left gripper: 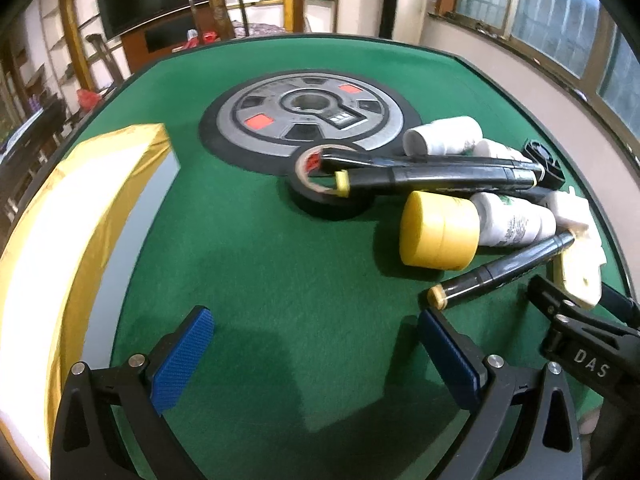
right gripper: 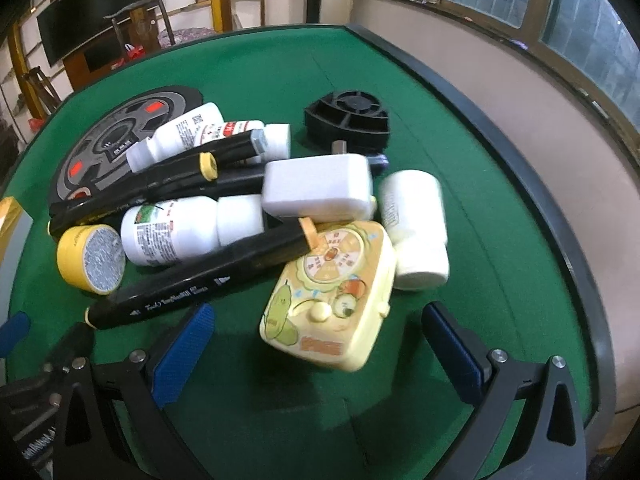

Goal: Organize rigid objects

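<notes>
Green felt table (right gripper: 460,184) under a heap of markers (right gripper: 200,284), white bottles (right gripper: 172,236), a yellow timer (right gripper: 336,300); gold-edged box (left gripper: 80,216) far left; left gripper (left gripper: 316,344) and right gripper (right gripper: 318,340) both spread wide, gripping nothing, just short of the heap

Green bench (right gripper: 460,184), black, white and yellow clutter.
Black markers (right gripper: 192,284) with yellow ends, white bottles (right gripper: 168,236), a yellow jar (left gripper: 440,236), a pale-yellow cartoon-fruit toy (right gripper: 332,296), grey disc (left gripper: 308,112) with red patches, blue pads (left gripper: 184,360).
</notes>
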### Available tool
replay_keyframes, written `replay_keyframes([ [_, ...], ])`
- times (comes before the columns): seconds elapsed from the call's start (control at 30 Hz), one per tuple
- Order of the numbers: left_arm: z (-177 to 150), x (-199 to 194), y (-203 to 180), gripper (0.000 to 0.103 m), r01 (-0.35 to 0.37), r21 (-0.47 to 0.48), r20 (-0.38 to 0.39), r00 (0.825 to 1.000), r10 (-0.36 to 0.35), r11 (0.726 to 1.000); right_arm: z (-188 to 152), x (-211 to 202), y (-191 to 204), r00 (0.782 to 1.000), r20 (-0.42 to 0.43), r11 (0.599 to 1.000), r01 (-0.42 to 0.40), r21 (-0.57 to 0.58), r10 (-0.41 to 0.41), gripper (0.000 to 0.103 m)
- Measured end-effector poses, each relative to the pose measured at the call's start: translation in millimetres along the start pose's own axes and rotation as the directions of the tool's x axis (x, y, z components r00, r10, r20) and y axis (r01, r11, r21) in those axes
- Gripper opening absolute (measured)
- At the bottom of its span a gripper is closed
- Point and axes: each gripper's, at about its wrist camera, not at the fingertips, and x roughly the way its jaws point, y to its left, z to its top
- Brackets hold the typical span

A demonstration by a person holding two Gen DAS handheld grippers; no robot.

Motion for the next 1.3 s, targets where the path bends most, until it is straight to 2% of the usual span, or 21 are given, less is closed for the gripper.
replay_keyframes([
  [0.1,-3.2,-17.1,4.5,0.102,-0.029,-0.009,0.079,0.996,0.030,1.000,-3.5,-18.7,-6.6,0.998,0.065,1.000,-0.003,0.015,0.002,0.103],
  [0.2,-7.1,-48.4,7.7,0.102,-0.055,-0.014,0.198,0.979,0.056,0.998,-6.9,-41.2,-14.8,0.989,0.145,1.000,-0.003,0.023,-0.001,0.103],
  [0.37,-12.5,-102.7,14.9,0.102,-0.048,-0.050,0.360,0.931,0.063,0.998,-17.4,-82.1,-28.0,0.955,0.297,0.999,-0.008,0.046,-0.005,0.103],
  [0.43,-14.3,-124.4,14.2,0.102,-0.070,-0.060,0.430,0.899,0.089,0.996,-21.3,-96.8,-29.8,0.936,0.352,0.999,-0.003,0.048,-0.014,0.103],
  [0.47,-13.9,-131.3,12.2,0.102,-0.076,-0.062,0.450,0.888,0.096,0.995,-22.9,-103.0,-29.7,0.927,0.374,0.999,0.001,0.046,-0.018,0.103],
  [0.53,-13.4,-141.2,14.5,0.102,-0.073,-0.067,0.468,0.879,0.096,0.995,-26.6,-112.2,-27.8,0.916,0.401,0.999,0.006,0.035,-0.020,0.103],
  [0.73,-16.5,-151.7,11.7,0.102,-0.051,-0.072,0.467,0.881,0.079,0.996,-33.3,-130.6,-27.9,0.900,0.437,1.000,0.003,0.013,-0.009,0.103],
  [0.87,-19.9,-155.8,6.9,0.102,-0.061,-0.066,0.478,0.874,0.086,0.996,-35.8,-130.4,-31.1,0.899,0.437,1.000,0.000,0.025,-0.011,0.103],
  [1.1,-22.2,-151.4,-0.6,0.102,-0.088,-0.048,0.466,0.879,0.101,0.995,-39.2,-130.4,-40.8,0.898,0.440,0.999,-0.001,0.043,-0.018,0.103],
  [1.17,-18.7,-143.8,-2.2,0.102,-0.115,-0.030,0.439,0.891,0.116,0.993,-39.9,-130.3,-42.7,0.897,0.443,0.999,-0.002,0.043,-0.018,0.103],
  [1.2,-14.0,-137.3,-0.3,0.102,-0.113,-0.014,0.411,0.905,0.109,0.994,-39.9,-129.0,-43.7,0.898,0.439,0.999,-0.004,0.041,-0.015,0.103],
  [1.3,2.0,-112.3,11.2,0.102,-0.030,0.028,0.315,0.949,0.020,0.999,-38.6,-123.8,-50.4,0.909,0.417,0.999,-0.026,0.047,0.005,0.103],
])
